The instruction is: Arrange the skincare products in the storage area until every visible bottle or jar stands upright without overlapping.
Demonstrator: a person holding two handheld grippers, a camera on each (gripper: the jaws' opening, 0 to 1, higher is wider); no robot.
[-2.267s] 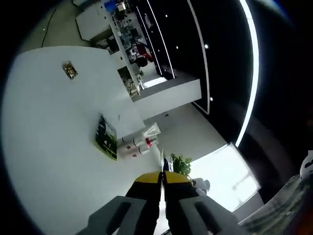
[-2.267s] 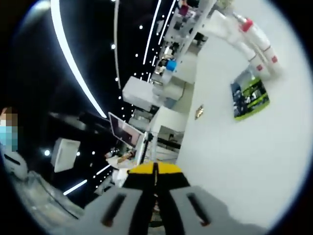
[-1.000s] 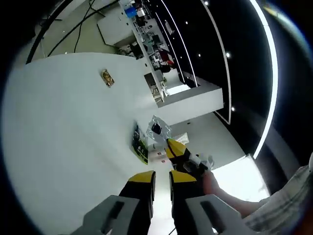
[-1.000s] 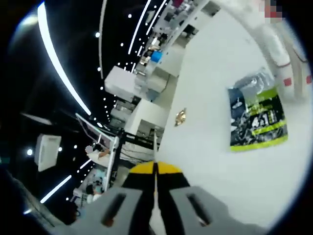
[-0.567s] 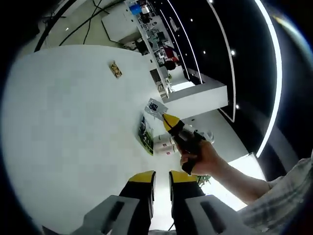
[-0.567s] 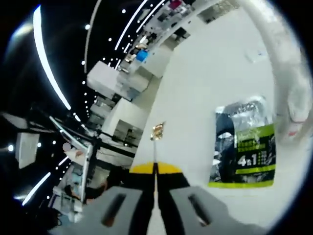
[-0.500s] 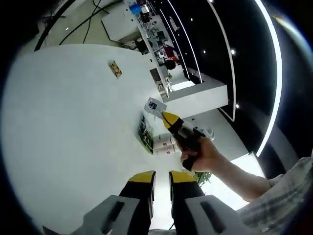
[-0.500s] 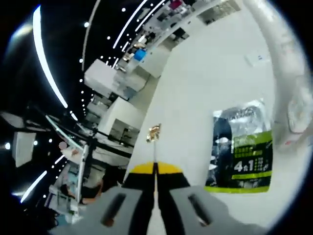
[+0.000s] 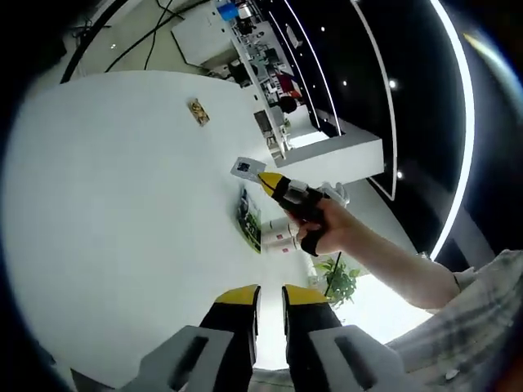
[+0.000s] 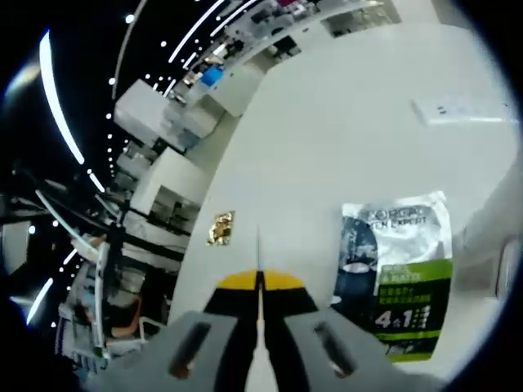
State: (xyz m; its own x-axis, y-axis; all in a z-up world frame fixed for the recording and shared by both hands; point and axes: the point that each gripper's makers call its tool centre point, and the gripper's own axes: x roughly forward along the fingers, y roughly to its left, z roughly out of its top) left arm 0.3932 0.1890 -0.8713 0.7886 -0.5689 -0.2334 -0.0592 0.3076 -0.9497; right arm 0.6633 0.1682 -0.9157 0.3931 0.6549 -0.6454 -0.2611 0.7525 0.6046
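Sachet (image 10: 398,273) reads "EXPERT", "4 in 1"; right fingers (image 10: 260,282) together, left fingers (image 9: 270,294) slightly apart

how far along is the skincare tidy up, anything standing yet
Nothing looks done: the white bottles lie on their sides on the table beside the green sachet. In hand: the right gripper, jaws together and empty, reaches over them; the left gripper hangs back. Left: stand each bottle upright, spaced apart.

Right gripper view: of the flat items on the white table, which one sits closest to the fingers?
The green-and-black sachet, printed "4 in 1", just right of the shut right gripper. The small gold packet and the white card lie farther up the table.
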